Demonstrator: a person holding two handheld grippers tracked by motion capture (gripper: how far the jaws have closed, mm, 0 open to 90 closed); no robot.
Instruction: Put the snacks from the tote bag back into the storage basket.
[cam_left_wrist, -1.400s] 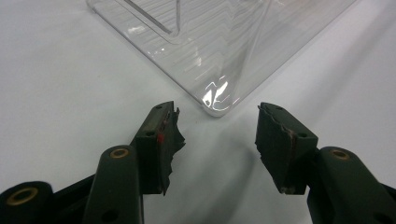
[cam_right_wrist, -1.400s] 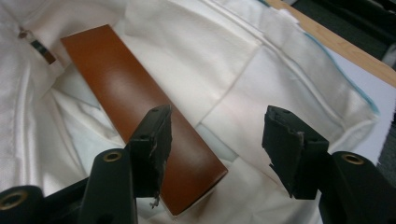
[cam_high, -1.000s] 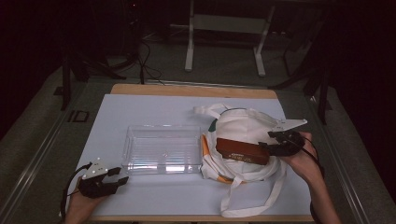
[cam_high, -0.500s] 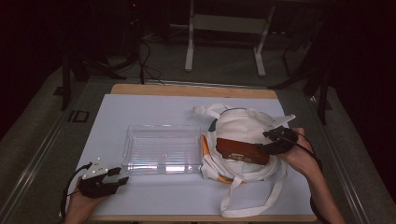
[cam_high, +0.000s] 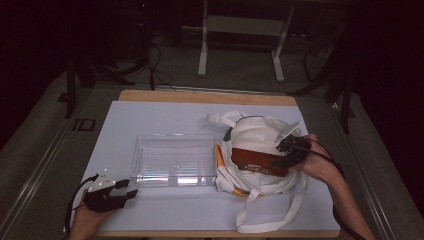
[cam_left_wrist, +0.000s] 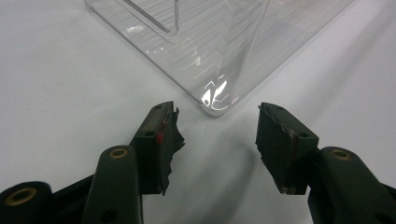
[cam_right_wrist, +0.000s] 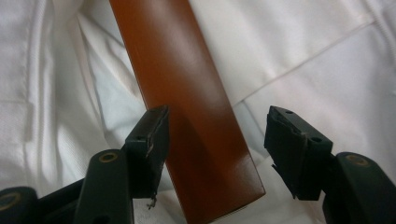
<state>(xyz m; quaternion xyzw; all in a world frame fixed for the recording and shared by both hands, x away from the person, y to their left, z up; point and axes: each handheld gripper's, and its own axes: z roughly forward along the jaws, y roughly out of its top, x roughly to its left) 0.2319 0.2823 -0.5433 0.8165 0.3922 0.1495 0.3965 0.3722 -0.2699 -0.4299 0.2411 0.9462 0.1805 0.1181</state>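
Brown box (cam_high: 259, 161) lies on the white bag (cam_high: 260, 135), right of centre. Right gripper (cam_right_wrist: 215, 135) jaws, just opening, straddle its near end, one pad touching, no grip. Left gripper (cam_left_wrist: 217, 133) idle, jaws open, empty. Recommend centring before closing squarely across the width.

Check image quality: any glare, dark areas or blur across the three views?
High view: surroundings are dark, only the table is lit; the tray shows a bright reflection along its near edge. Left gripper view: glare spot on the tray corner, jaws cast soft shadows. Right gripper view: sheen on the brown box; its near end and the bag look slightly soft.
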